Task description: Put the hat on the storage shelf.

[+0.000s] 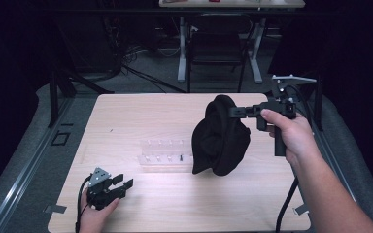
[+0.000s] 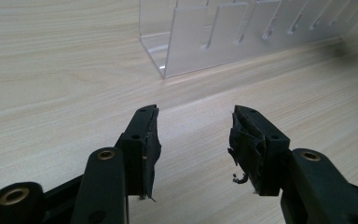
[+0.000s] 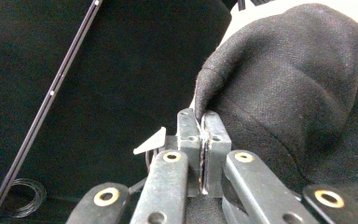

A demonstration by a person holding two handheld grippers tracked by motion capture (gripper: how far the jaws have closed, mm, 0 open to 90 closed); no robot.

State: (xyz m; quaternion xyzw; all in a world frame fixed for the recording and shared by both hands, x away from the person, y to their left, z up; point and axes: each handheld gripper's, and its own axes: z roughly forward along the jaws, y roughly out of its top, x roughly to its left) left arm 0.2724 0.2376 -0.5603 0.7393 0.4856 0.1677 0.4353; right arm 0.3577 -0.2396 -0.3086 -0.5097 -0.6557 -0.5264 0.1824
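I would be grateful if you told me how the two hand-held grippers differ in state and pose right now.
The left gripper has its jaws apart with nothing between them, while the right gripper is shut on the edge of a black fabric hat. The left gripper sits low at the near edge of the light wooden table; the right gripper is raised, with the hat hanging from it beside a clear acrylic rack. Both have black jaws and trailing cables.

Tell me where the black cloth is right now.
In the high view the black cloth hangs right of centre above the table, pinched at its upper edge by the right gripper, just right of the clear rack.
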